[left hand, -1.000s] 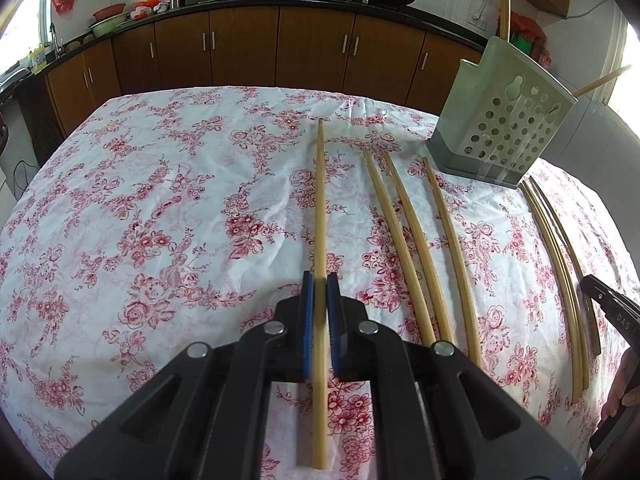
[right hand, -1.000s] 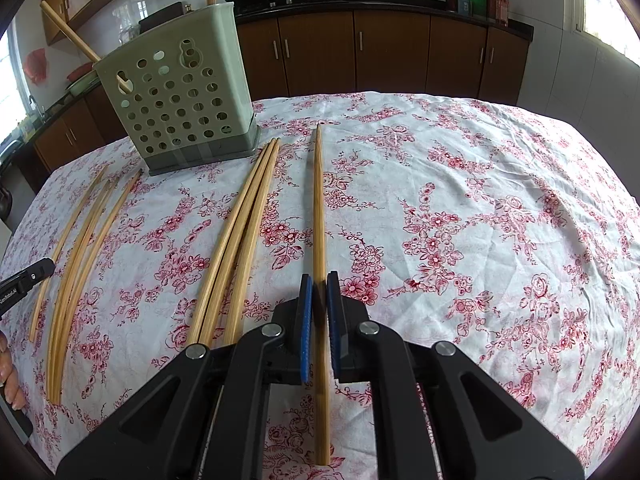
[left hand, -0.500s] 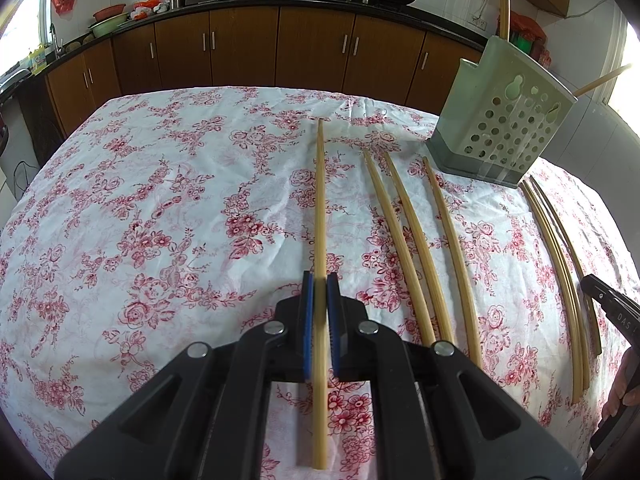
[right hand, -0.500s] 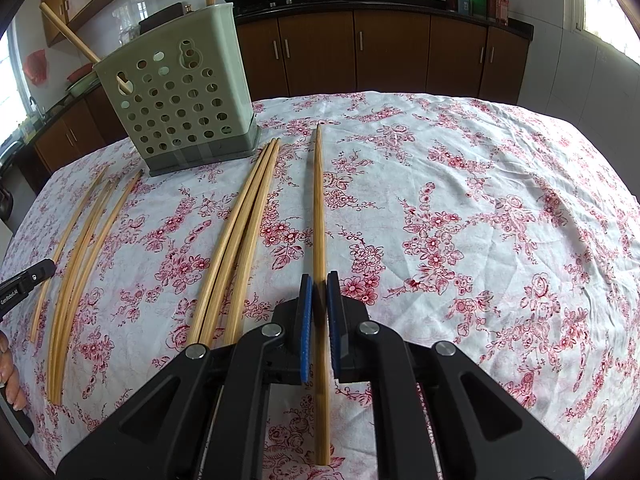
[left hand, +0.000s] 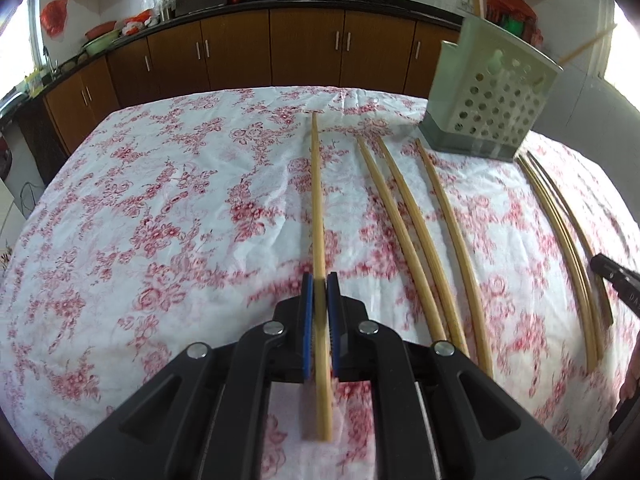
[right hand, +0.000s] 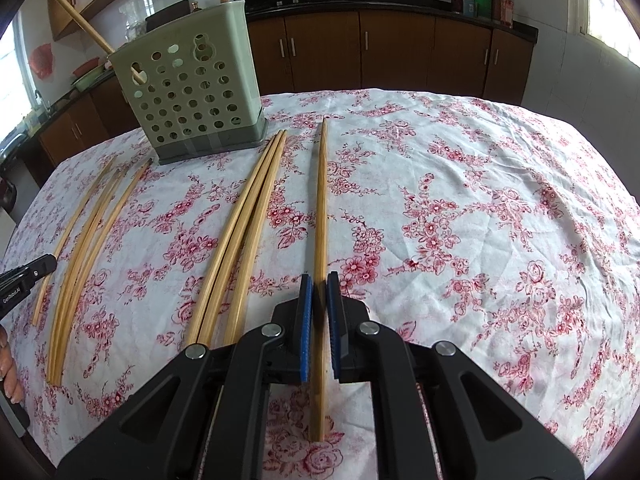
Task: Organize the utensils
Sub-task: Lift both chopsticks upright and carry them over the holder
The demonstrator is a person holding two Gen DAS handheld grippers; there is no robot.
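In the left wrist view my left gripper (left hand: 319, 280) is shut on a bamboo chopstick (left hand: 318, 208) that runs straight away over the flowered tablecloth (left hand: 160, 220). Its near end casts a shadow on the cloth. In the right wrist view my right gripper (right hand: 319, 280) is shut on another chopstick (right hand: 321, 208) in the same way. A pale green perforated utensil holder (right hand: 188, 96) stands at the back, with two sticks (right hand: 84, 24) in it. The holder (left hand: 492, 100) is at the right in the left view.
Three loose chopsticks (left hand: 404, 232) lie right of the left gripper, and several more (left hand: 560, 232) lie beyond, below the holder. The right view shows a tight bundle (right hand: 248, 220) and a spread group (right hand: 92, 232). Brown kitchen cabinets (right hand: 400, 44) stand behind the table.
The near end of each held chopstick sits higher in its view than before and now casts a shadow. The left view has rolled slightly and is blurred. The loose chopsticks have not moved.
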